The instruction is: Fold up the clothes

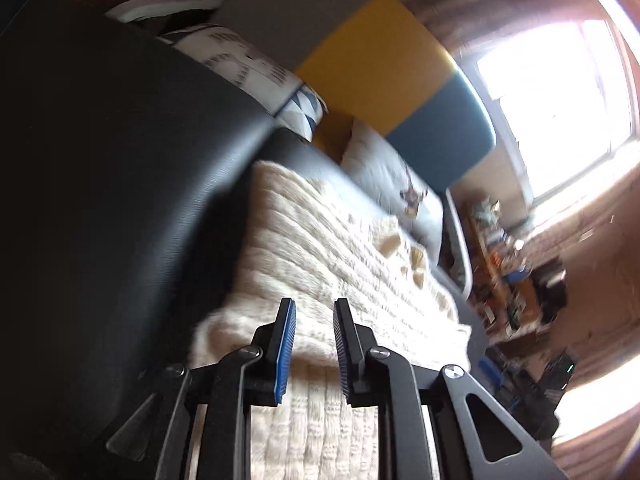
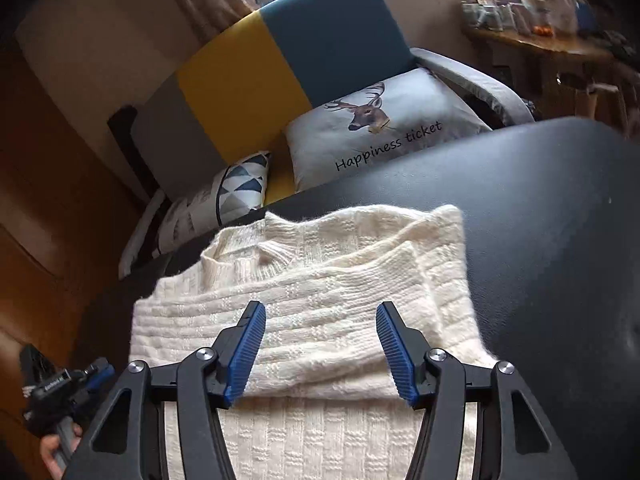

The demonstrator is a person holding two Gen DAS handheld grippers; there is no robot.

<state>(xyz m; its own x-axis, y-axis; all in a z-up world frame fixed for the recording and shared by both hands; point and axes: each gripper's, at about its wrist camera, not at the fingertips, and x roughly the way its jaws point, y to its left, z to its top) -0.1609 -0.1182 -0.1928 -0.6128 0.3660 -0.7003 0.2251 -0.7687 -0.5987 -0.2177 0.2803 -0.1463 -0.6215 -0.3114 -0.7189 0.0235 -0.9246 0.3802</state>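
A cream knit sweater (image 2: 320,280) lies on the black table (image 2: 540,220), collar (image 2: 240,256) toward the far edge and a sleeve folded across its body. My right gripper (image 2: 320,306) hovers open and wide over the folded sleeve, nothing between its blue pads. In the blurred left wrist view, my left gripper (image 1: 314,304) hangs over the sweater (image 1: 320,240) near its edge, jaws narrowly apart with no cloth between them. The black table (image 1: 120,160) fills the left of that view. The left gripper's body (image 2: 52,388), held by a hand, shows at the lower left of the right wrist view.
Behind the table stands a sofa with grey, yellow and blue back panels (image 2: 240,76), a deer cushion (image 2: 376,120) and a triangle-pattern cushion (image 2: 240,184). A cluttered wooden side table (image 2: 540,36) is at the right. A bright window (image 1: 560,100) glares.
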